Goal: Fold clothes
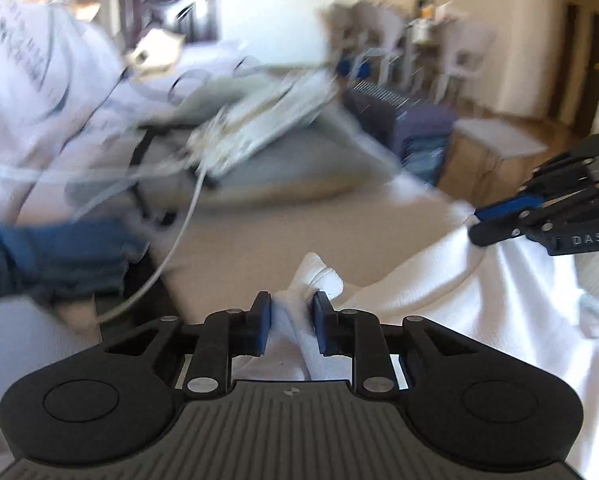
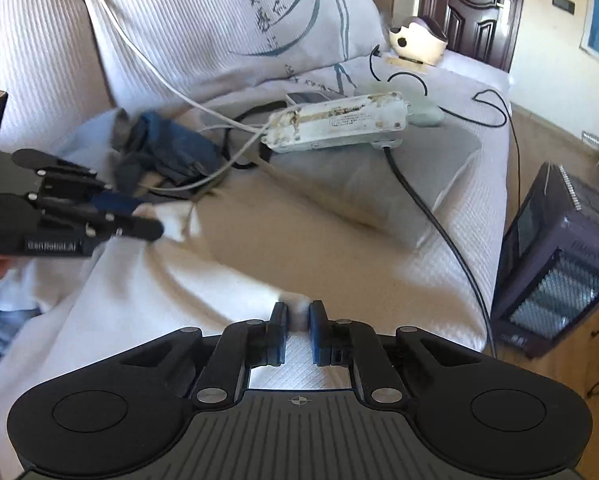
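since soft, light and limp, white cloth (image 2: 171,292) best taken at edges, both hand-held grippers (image 1: 289,312) (image 2: 298,316) pinching folds.

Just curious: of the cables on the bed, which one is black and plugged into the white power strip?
The thick black cable running from the power strip's near edge towards the heater; the white cable trails left.
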Available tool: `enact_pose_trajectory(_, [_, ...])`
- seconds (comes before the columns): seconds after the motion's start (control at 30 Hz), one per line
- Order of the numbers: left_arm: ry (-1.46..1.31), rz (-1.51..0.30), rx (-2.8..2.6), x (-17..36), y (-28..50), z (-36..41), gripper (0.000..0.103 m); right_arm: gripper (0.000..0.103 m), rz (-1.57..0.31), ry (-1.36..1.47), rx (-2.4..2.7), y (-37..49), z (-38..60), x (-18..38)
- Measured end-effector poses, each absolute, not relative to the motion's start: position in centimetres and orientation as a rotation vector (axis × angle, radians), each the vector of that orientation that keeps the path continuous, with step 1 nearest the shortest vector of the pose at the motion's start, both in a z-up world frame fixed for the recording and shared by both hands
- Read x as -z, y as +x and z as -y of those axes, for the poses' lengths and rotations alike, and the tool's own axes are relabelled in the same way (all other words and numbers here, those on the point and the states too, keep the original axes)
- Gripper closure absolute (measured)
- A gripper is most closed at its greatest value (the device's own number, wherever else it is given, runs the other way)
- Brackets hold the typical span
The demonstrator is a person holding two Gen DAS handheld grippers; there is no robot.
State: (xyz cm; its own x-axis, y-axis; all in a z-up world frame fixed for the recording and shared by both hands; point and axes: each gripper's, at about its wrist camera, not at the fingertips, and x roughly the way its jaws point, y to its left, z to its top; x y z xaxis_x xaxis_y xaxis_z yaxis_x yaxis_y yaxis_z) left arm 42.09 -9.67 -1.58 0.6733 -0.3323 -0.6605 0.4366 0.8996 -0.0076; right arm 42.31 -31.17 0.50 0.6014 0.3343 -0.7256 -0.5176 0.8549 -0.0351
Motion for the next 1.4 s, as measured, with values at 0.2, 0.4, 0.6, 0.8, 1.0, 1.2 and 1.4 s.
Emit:
enact_pose_trajectory(0.2, [0.246, -0.699, 0.354, 5.0, 43.0, 9.7, 0.053, 0.093, -0.833, -0.237, -0.446, 45.7, 30.2, 5.7])
enact_pose_trajectory(0.4, [0.227, -0.736, 0.374, 1.5, 41.6, 9.4, 0.054, 0.085, -0.857, -0.145, -0.408, 45.2, 31.3, 3.2])
enact_pose_trajectory(0.6, [0.260, -0.700, 0.455, -4.4, 33.0, 8.6, 0.043, 0.080, -0.867, -0.114, -0.448, 37.9, 33.0, -2.0])
enact_pose_trajectory(0.8, [0.218, -0.741, 0.447, -4.0, 21.5, 5.4, 0.029, 0.039, -0.911, -0.024, -0.438, 25.7, 35.1, -2.9])
enact_pose_trajectory(1.0, [0.150, -0.888, 0.432, -0.1, 12.2, 2.1, 0.029, 0.033, -0.997, -0.064, -0.402, 15.5, 33.7, -0.7])
enact_pose_trajectory(1.2, [0.153, -0.909, 0.377, 0.9, 6.1, 0.7, 0.029, 0.028, -1.002, -0.019, -0.411, 11.2, 29.5, -1.0])
enact_pose_trajectory(1.4, [0.178, -0.866, 0.292, -0.1, 3.3, -0.8, 0.026, 0.022, -0.999, -0.123, -0.420, 9.2, 26.2, 0.1])
